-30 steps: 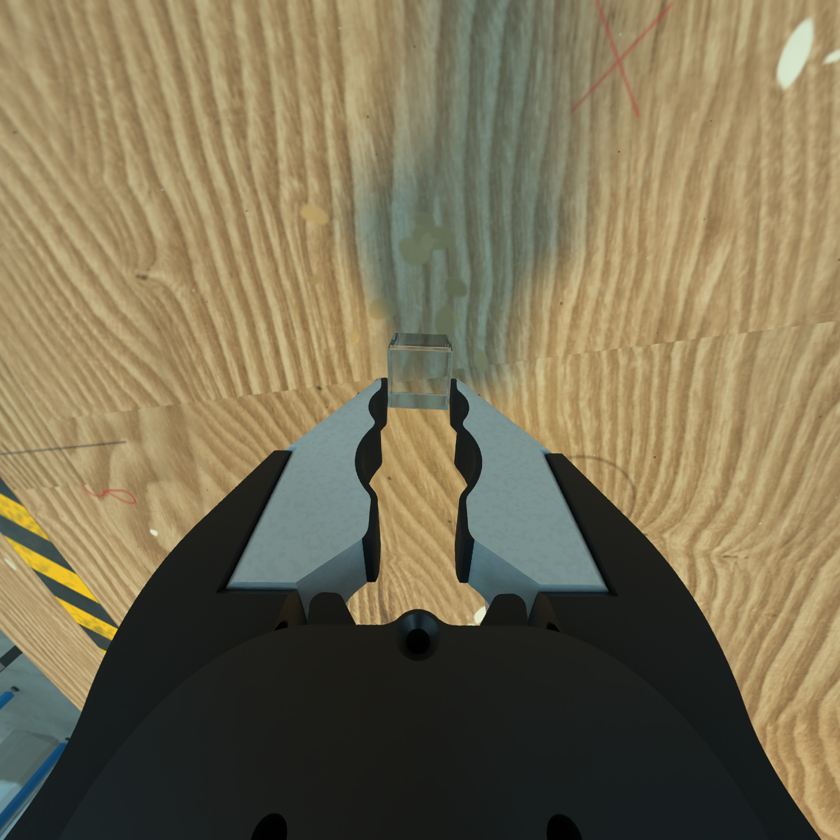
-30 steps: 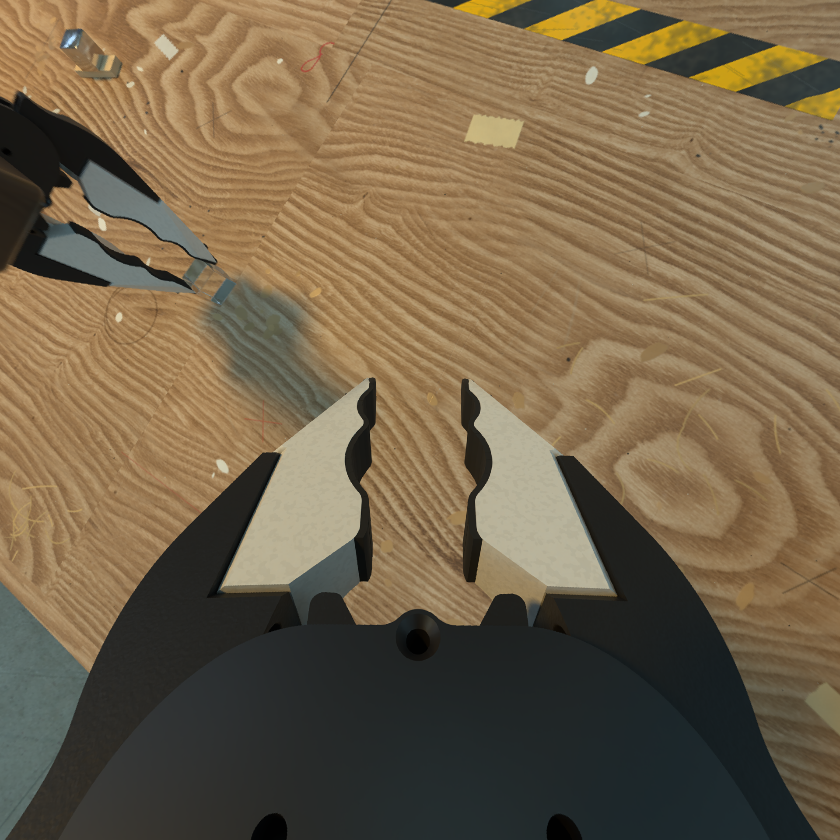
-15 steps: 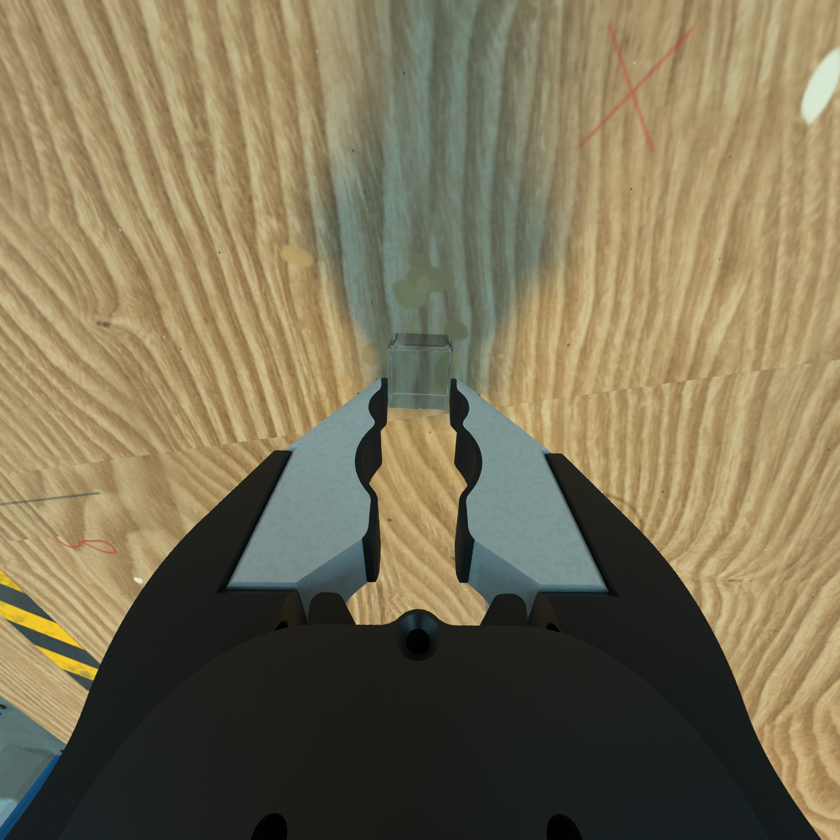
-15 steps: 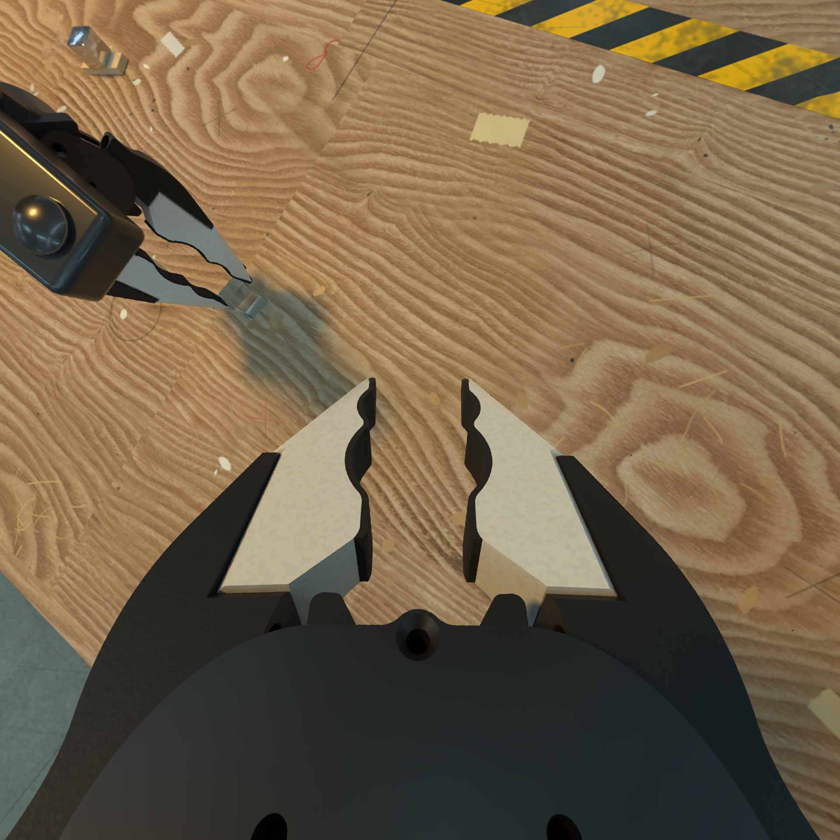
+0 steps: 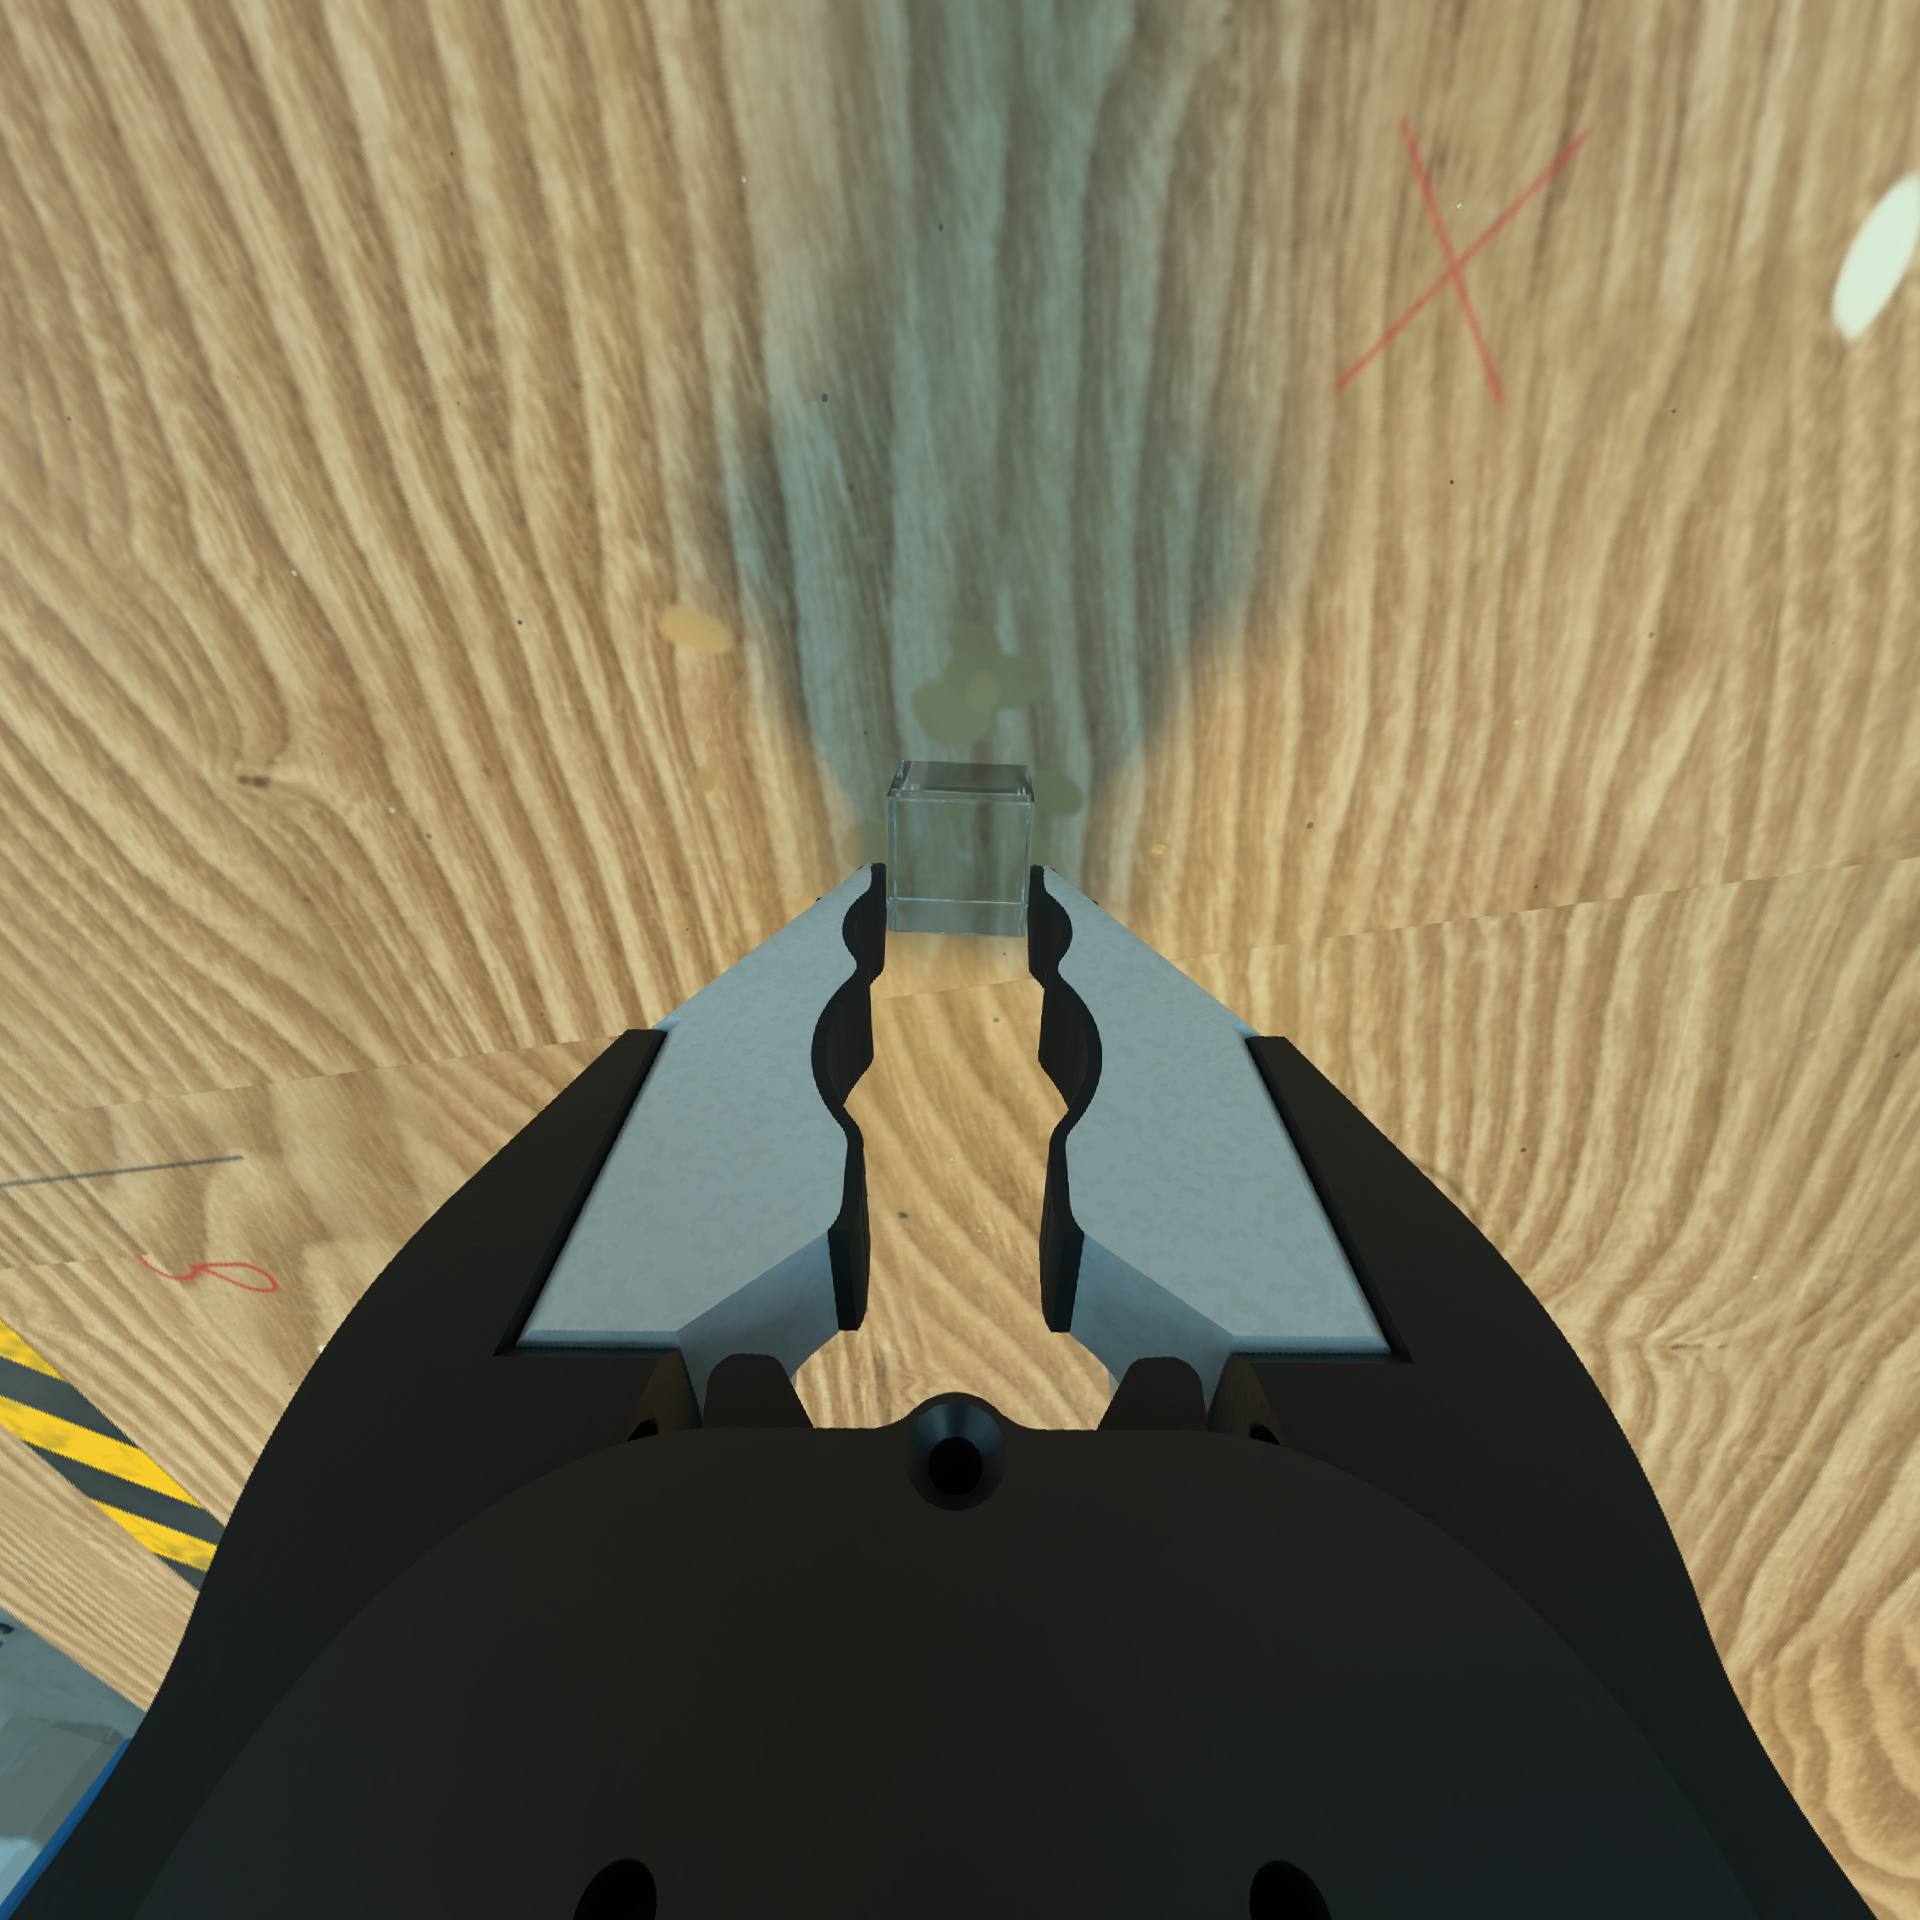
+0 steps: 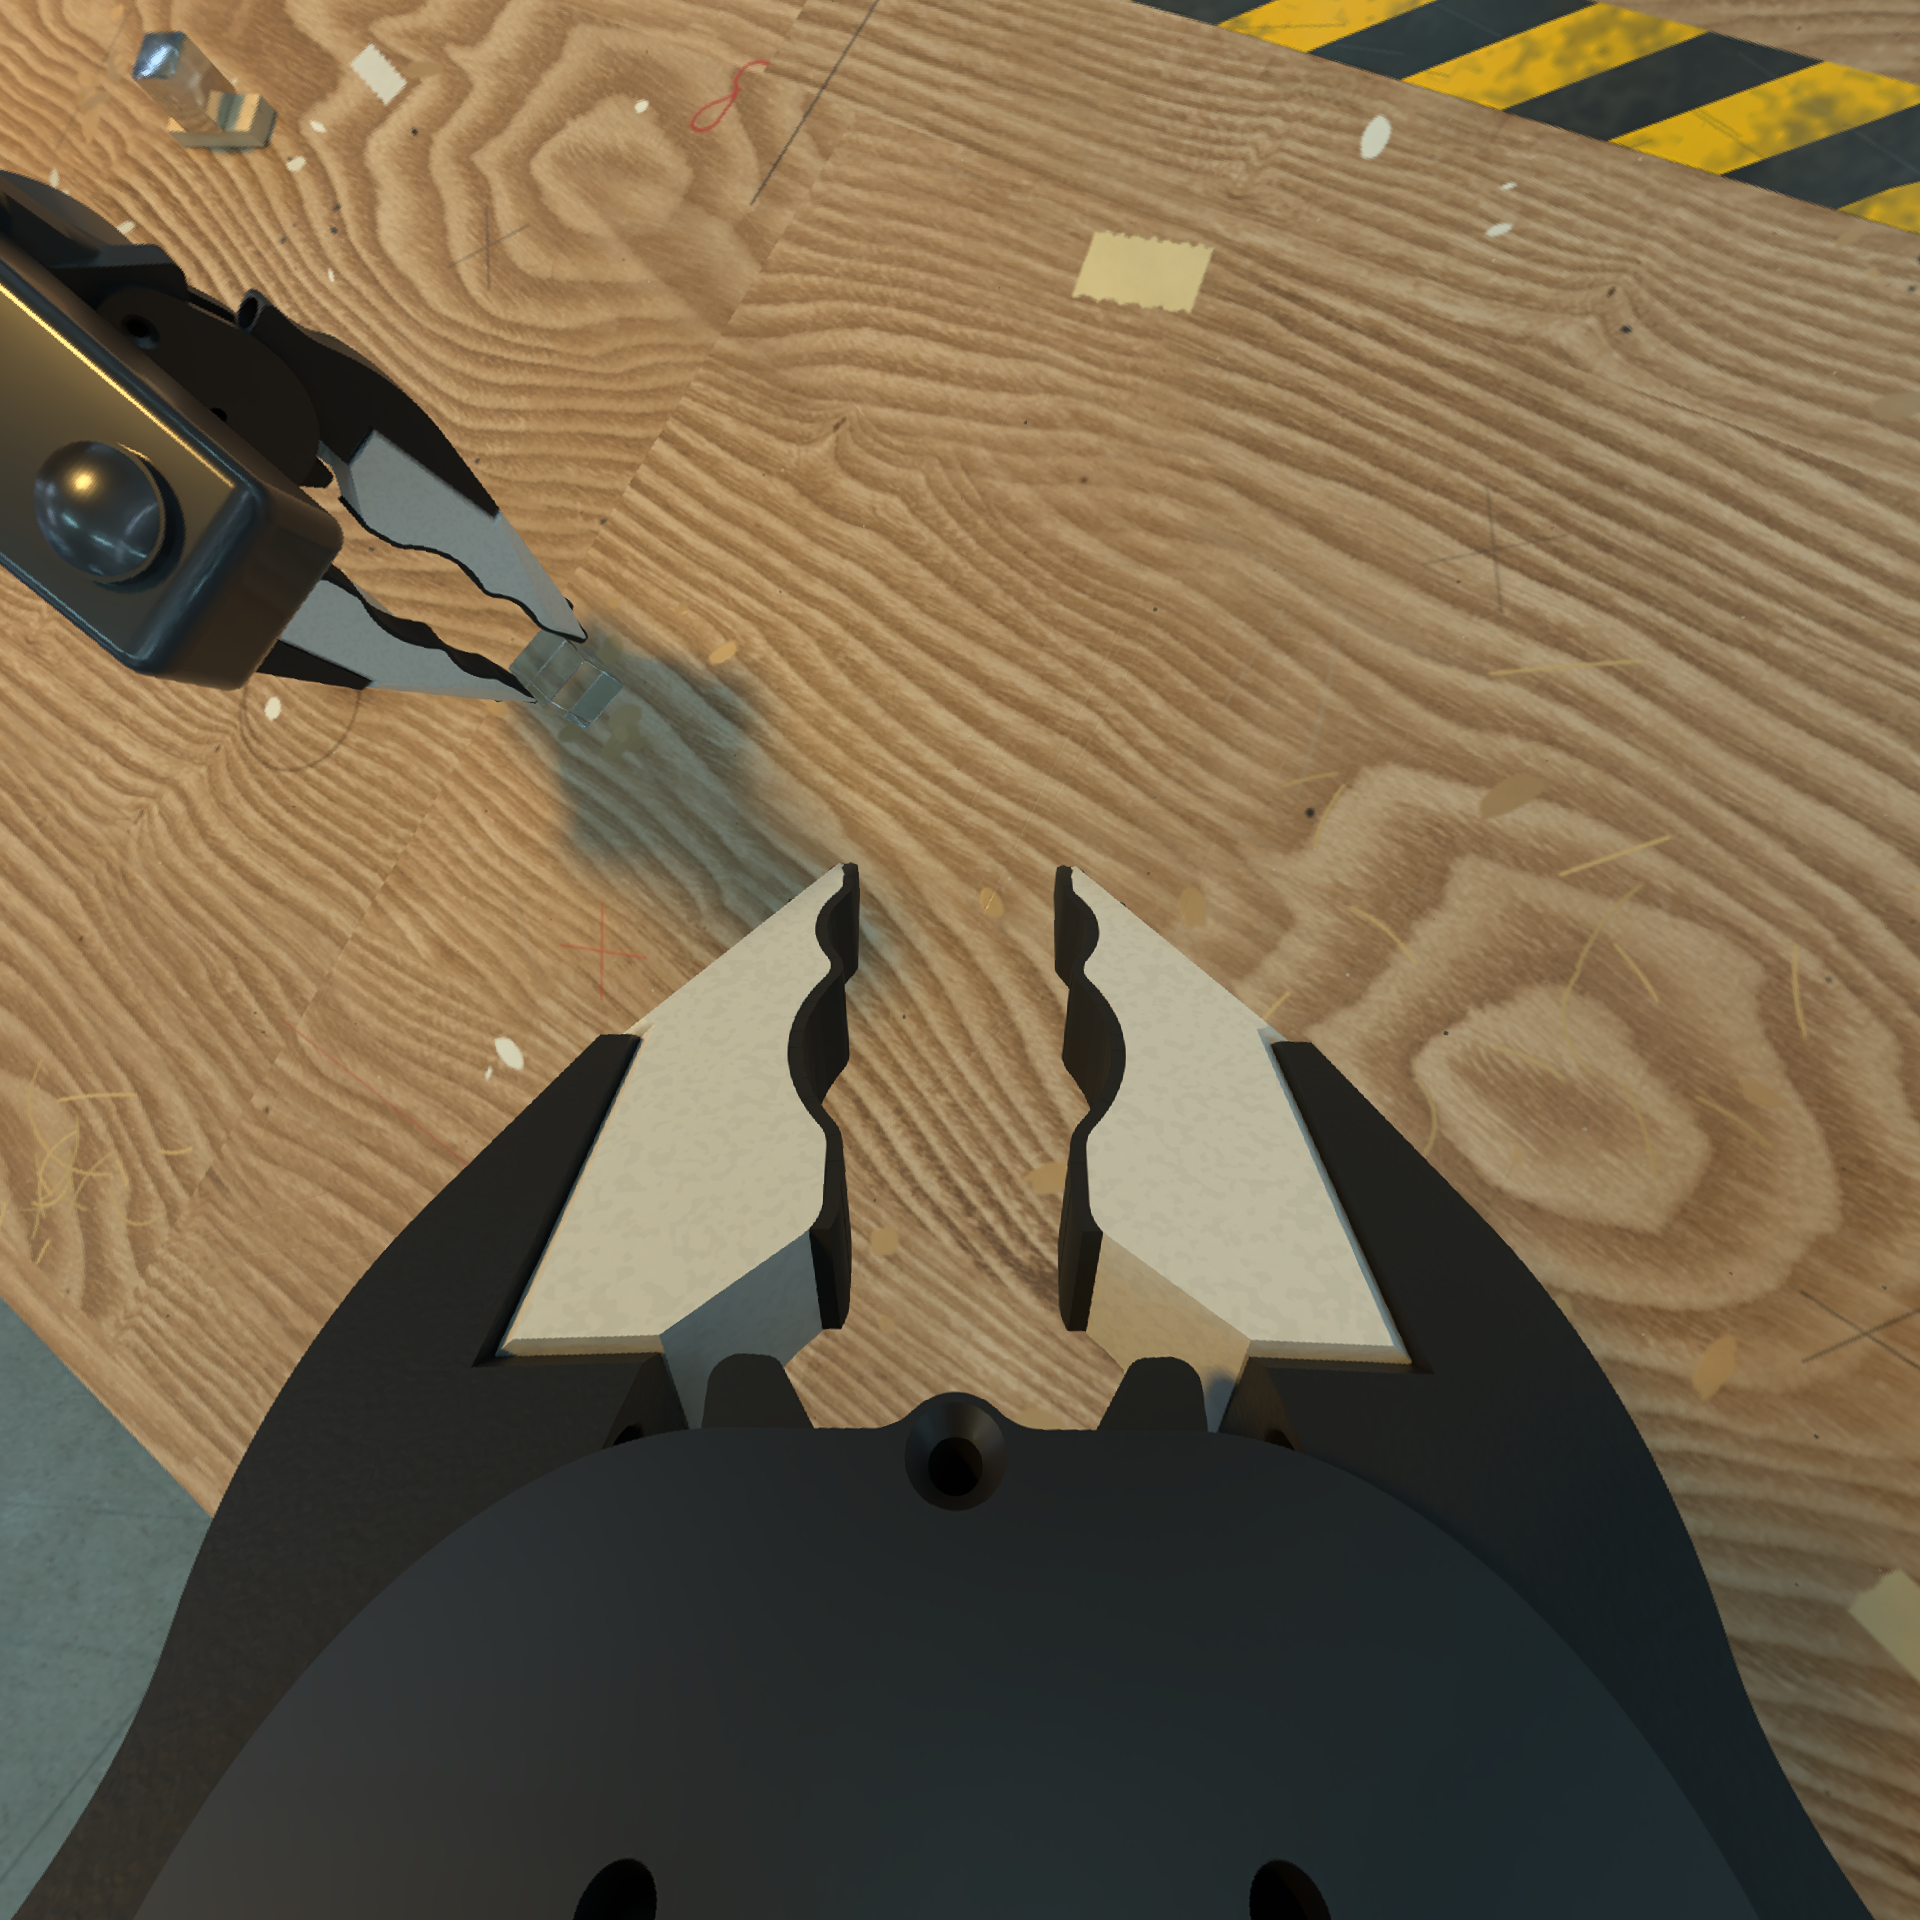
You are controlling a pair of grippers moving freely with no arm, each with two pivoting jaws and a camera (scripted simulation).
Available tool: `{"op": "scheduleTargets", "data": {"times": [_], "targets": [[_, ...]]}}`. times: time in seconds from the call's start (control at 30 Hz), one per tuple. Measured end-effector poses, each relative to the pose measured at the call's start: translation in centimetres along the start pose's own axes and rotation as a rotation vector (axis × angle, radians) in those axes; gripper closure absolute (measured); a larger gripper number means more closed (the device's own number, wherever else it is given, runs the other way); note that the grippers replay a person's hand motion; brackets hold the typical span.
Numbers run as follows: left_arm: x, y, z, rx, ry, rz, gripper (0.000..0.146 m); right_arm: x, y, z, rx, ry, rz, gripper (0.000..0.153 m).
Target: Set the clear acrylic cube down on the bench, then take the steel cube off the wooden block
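Note:
My left gripper [image 5: 956, 883] is shut on the clear acrylic cube [image 5: 958, 847], pinched between its fingertips and held low over the wooden bench [image 5: 416, 520]. Whether the cube touches the bench I cannot tell. The right wrist view shows that gripper [image 6: 551, 665] and the cube [image 6: 569, 681] at the left, above a dark stain [image 6: 675, 790]. My right gripper [image 6: 956, 883] is open and empty over the bench. At the far upper left, a small steel cube [image 6: 158, 54] sits on a small block [image 6: 234, 114], far from both grippers.
A yellow and black hazard stripe [image 6: 1662, 94] runs along the bench's far edge and also shows in the left wrist view [image 5: 94, 1475]. The bench's near edge and grey floor [image 6: 73, 1558] lie at the lower left. A tape scrap [image 6: 1143, 270] and a red cross [image 5: 1455, 260] mark the wood.
My left gripper has carried the clear cube rightward and lower, toward the dark stain and nearer my right gripper. The right gripper has barely moved and stays open.

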State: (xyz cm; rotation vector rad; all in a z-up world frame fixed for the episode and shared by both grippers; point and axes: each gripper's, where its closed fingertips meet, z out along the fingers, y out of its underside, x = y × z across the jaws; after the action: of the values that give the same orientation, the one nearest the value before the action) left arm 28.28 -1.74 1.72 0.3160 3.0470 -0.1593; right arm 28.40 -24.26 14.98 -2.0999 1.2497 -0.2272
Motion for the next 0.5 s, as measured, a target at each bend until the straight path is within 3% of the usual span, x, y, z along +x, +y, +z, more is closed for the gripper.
{"op": "scheduleTargets", "data": {"times": [0.17,0.3,0.4,0.5], "targets": [[0.2,-0.1,0.0,0.000,0.020,-0.004,0.119,0.1,0.2,0.2,-0.010,-0.002,0.007,0.115],[-0.4,-0.6,-0.9,0.054,-0.007,-0.031,0.092,0.2,0.3,0.3,-0.014,-0.004,0.008,0.115],[-1.8,-0.7,-4.8,0.136,-0.069,-0.055,0.089,0.3,0.4,0.2,-0.013,-0.007,0.007,0.115],[-3.6,0.7,-11.5,0.269,-0.192,-0.116,0.093,0.4,0.4,0.0,-0.005,-0.010,0.014,0.115]]}}
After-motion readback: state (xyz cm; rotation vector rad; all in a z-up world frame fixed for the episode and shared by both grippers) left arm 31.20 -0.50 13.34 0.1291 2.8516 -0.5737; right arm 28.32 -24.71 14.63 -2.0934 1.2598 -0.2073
